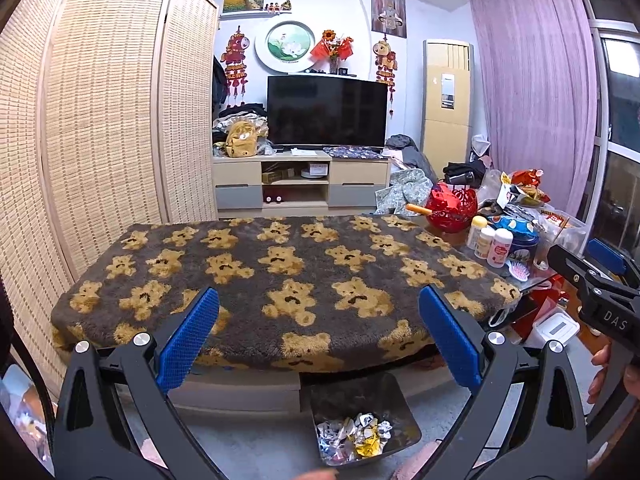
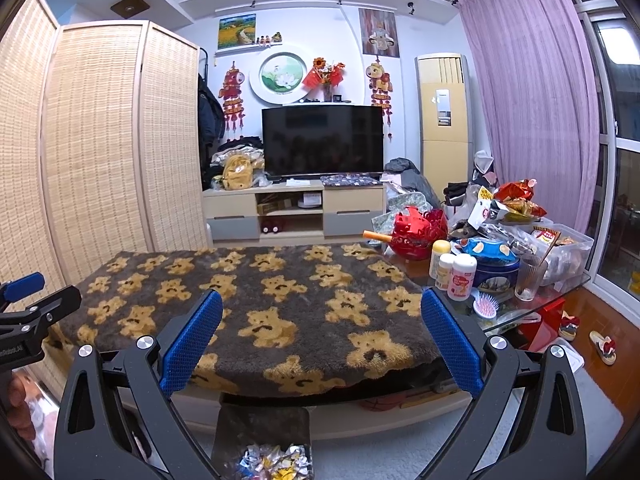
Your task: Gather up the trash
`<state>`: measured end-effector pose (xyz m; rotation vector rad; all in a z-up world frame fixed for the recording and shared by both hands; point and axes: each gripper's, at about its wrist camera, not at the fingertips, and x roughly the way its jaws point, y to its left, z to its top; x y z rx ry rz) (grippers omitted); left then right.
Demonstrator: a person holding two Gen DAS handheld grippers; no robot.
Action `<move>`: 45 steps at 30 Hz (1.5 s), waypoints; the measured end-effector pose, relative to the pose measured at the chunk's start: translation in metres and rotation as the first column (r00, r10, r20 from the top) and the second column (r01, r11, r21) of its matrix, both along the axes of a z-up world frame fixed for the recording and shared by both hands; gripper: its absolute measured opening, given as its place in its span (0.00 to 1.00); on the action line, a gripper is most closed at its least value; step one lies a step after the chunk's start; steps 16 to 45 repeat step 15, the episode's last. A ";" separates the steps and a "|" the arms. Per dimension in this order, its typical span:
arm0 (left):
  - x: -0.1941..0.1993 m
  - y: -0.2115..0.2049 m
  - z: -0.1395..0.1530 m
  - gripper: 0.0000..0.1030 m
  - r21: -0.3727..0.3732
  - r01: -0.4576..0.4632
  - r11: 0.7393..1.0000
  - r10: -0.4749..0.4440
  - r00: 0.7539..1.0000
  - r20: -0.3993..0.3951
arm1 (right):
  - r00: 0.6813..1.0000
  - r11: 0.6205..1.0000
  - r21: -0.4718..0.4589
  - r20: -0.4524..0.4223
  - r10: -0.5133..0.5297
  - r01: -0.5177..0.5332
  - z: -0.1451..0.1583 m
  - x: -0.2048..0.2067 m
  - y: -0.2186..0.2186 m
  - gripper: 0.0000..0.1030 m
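Both sets of jaws are spread wide with nothing in them: left gripper and right gripper hover side by side over the bear blanket. No loose trash shows on it. Crumpled wrappers already sit in the bin, below and between the grippers, slightly nearer the left one I'd say.

A white far wall carries a round lotus picture above a dark television on a pale wood stand. A woven folding screen closes the left; a lilac curtain hangs at right by windows. A tall yellow air conditioner stands between.
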<state>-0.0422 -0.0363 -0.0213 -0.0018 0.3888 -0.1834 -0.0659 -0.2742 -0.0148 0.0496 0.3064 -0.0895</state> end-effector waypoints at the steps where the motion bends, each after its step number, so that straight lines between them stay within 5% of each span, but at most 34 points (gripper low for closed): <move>1: 0.000 0.000 0.000 0.92 -0.005 0.003 1.000 -0.003 1.000 0.004 | 1.000 1.000 0.000 0.000 -0.001 0.001 0.000 0.000 0.000 0.97; 45: 0.000 0.003 0.004 0.92 -0.017 0.002 1.000 -0.002 1.000 0.007 | 1.000 1.000 -0.001 -0.002 0.004 -0.004 -0.003 0.003 -0.001 0.97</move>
